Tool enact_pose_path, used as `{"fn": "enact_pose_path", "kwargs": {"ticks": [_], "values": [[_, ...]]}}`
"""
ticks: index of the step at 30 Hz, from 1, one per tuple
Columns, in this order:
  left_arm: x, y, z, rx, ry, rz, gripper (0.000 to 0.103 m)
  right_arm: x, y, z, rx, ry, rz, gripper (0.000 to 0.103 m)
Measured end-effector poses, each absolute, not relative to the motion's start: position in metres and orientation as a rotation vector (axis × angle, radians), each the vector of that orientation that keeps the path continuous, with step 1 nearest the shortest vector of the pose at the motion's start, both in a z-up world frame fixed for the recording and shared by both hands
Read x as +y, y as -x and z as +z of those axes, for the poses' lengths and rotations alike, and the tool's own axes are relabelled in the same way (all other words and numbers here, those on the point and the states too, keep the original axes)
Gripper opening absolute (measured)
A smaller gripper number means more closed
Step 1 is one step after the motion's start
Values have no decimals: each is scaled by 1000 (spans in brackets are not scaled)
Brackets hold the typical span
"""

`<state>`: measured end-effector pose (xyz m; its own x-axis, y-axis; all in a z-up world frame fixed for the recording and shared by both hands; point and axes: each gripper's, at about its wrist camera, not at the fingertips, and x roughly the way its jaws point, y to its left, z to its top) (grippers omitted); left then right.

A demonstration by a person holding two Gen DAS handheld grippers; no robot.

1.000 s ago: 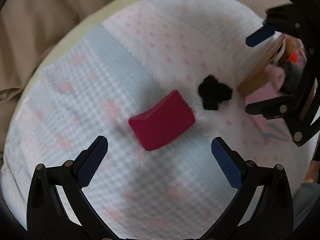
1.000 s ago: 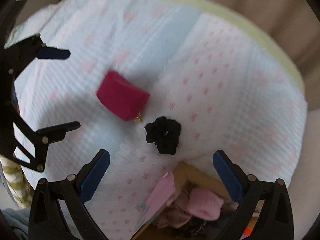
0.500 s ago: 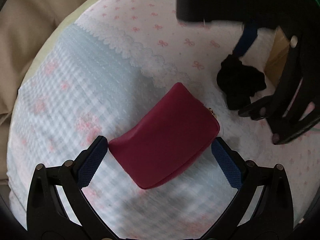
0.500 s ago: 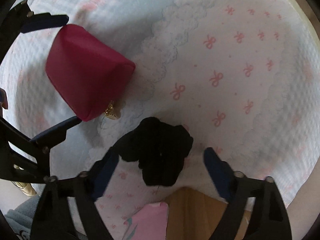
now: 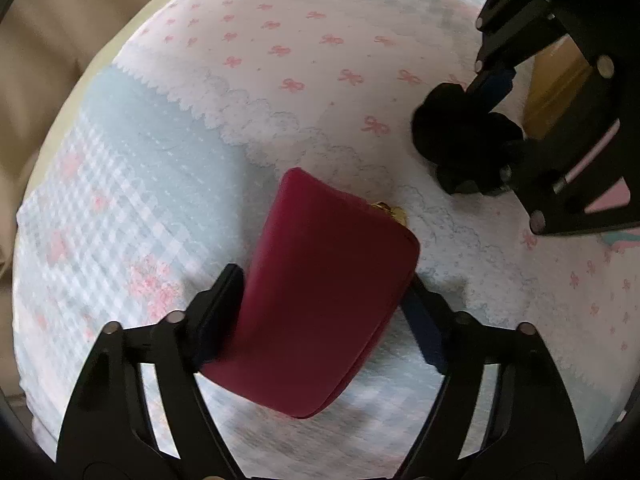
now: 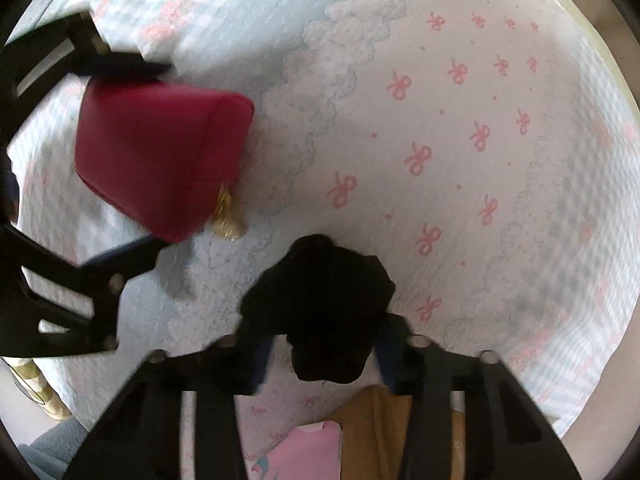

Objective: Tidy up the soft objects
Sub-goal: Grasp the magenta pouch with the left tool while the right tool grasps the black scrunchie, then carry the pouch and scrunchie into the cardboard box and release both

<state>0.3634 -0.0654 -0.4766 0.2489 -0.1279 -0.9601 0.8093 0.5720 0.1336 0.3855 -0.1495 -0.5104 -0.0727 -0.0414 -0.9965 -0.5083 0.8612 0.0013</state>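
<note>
A red zip pouch [image 5: 320, 280] with a gold pull lies on the quilt. It sits between the jaws of my left gripper [image 5: 320, 320], which are closing, and both pads touch its sides. The right wrist view shows the same pouch [image 6: 160, 152] at the left, with the left gripper [image 6: 132, 156] around it. To its right lies a black scrunchie [image 6: 320, 292]. My right gripper [image 6: 324, 360] points straight down onto it, its jaws closing, and the pads squeeze the fabric. In the left wrist view the scrunchie [image 5: 452, 128] and right gripper [image 5: 480, 136] are at the upper right.
The quilt [image 5: 320, 60] is pale blue and white with pink bows and covers a rounded surface. Beige upholstery [image 5: 52, 40] lies beyond its edge. A brown cardboard box [image 6: 360, 420] holding a pink item [image 6: 308, 452] stands close behind the scrunchie.
Both grippers have come down onto the quilt. The left jaws have narrowed onto the red pouch. The right jaws have narrowed onto the black scrunchie.
</note>
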Motion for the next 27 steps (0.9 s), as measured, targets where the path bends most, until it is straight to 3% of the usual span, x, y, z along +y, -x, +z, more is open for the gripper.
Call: {"fn": "enact_pose_path", "kwargs": {"ticks": [6,15,27], "values": [[-64,-351,-466,1146,-727,-713,51,-156,-382,-500,1583,399,405,21],[-29,-344,-415,1171,-537,-590,46,-176,-365,-449,1505,234,398,21],[-2,-272,-232,1014,-320,-405,45,-171,-297,-290,1293,112,386,21]]}}
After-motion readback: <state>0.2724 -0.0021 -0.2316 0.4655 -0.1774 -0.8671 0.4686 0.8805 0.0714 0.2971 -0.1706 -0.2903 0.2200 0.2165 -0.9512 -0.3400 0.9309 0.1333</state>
